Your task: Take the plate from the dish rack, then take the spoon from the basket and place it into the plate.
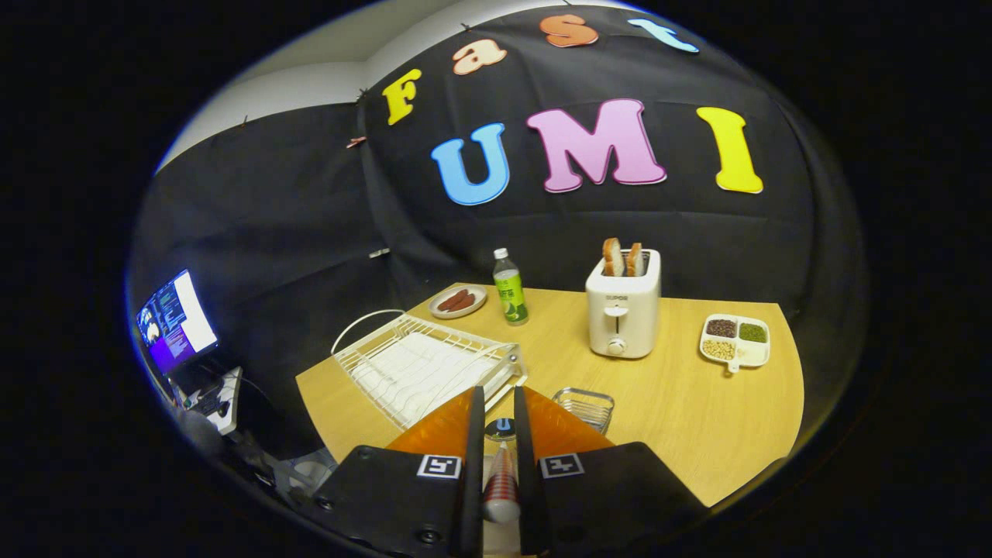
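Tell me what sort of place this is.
Likely a staged kitchen tabletop inside a recording booth, not a real kitchen: a wooden table against black cloth walls, carrying a white dish rack, a toaster and a wire basket. The gripper hangs above, fingers nearly closed on something striped.

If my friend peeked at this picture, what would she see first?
Probably the white toaster standing on the wooden table, with two slices of bread poking out the top. Left of it stands a green bottle, and nearer, just ahead of the fingers, sits the white dish rack. The gripper has its fingers nearly together with something striped between them.
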